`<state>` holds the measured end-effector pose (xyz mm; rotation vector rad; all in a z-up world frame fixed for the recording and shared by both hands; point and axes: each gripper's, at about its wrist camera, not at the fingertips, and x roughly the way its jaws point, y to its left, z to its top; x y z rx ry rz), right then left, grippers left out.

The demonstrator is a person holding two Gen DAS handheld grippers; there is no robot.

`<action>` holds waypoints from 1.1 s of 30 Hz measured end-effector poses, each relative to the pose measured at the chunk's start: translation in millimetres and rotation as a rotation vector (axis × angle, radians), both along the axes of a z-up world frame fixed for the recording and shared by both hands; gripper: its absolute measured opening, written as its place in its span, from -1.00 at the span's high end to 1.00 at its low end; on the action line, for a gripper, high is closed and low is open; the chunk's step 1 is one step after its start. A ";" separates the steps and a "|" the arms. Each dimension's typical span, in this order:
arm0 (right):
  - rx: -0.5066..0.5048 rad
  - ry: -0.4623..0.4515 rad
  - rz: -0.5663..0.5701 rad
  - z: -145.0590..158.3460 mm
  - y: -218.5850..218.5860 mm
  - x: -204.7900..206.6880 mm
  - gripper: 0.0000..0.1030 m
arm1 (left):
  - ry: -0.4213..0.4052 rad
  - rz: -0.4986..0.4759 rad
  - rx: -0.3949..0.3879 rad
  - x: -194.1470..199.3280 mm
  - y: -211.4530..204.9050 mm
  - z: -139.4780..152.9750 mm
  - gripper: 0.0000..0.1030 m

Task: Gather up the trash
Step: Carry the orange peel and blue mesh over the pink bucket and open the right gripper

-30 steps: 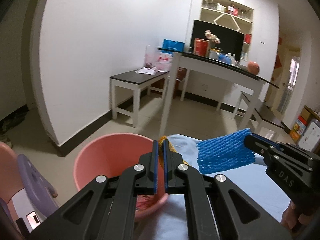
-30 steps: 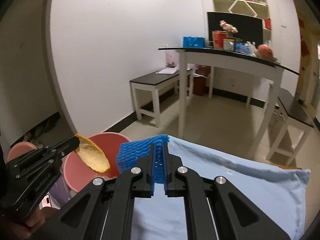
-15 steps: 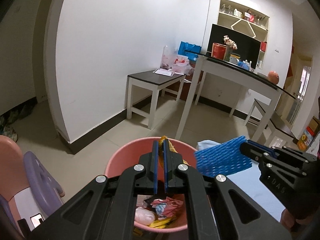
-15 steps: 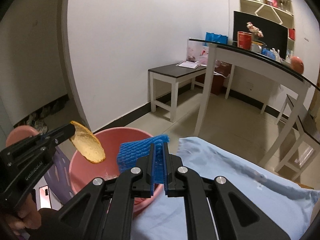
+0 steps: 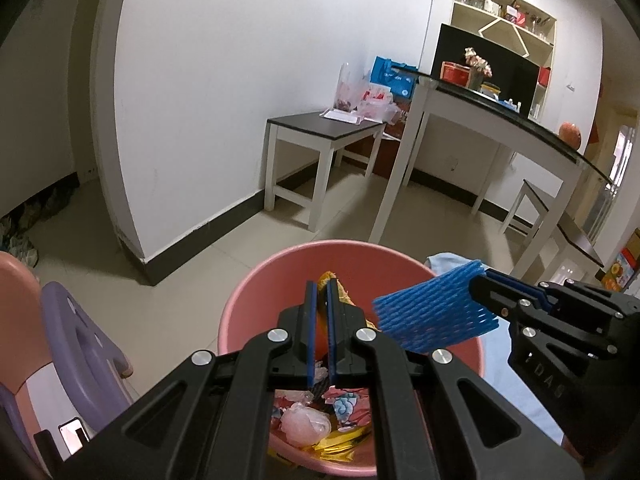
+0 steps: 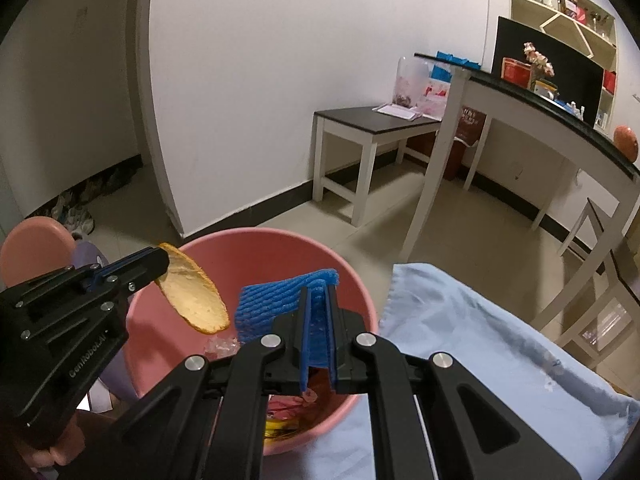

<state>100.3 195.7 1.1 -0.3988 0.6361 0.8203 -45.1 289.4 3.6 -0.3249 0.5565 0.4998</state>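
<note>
The left gripper (image 5: 319, 292) is pinched shut on a yellow peel (image 6: 192, 295) and holds it over the pink bucket (image 5: 256, 300). The right gripper (image 6: 319, 298) is squeezed tight on a blue foam net (image 5: 434, 314) — also above the bucket, beside the blue cloth (image 6: 480, 344). Other trash (image 5: 316, 420) lies inside at the bottom.

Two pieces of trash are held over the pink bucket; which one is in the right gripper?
The blue foam net, pinched in the right gripper over the pink bucket. The left gripper holds the yellow-orange peel.
</note>
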 end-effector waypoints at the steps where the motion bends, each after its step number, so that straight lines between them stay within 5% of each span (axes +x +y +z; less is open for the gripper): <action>1: -0.003 0.003 0.001 -1.1 1.3 2.3 0.88 | 0.003 0.001 -0.002 1.1 1.1 -1.4 0.92; 15: -0.027 0.035 0.003 -22.8 13.3 11.5 0.84 | 0.053 0.018 -0.050 13.6 17.5 -22.7 0.91; 20: -0.010 0.047 0.001 -23.5 12.9 12.7 0.22 | 0.068 0.016 -0.085 15.1 20.7 -27.7 0.90; 33: 0.030 0.053 0.005 -9.8 -4.6 -1.8 0.16 | 0.037 0.013 -0.048 4.8 5.1 -13.6 0.90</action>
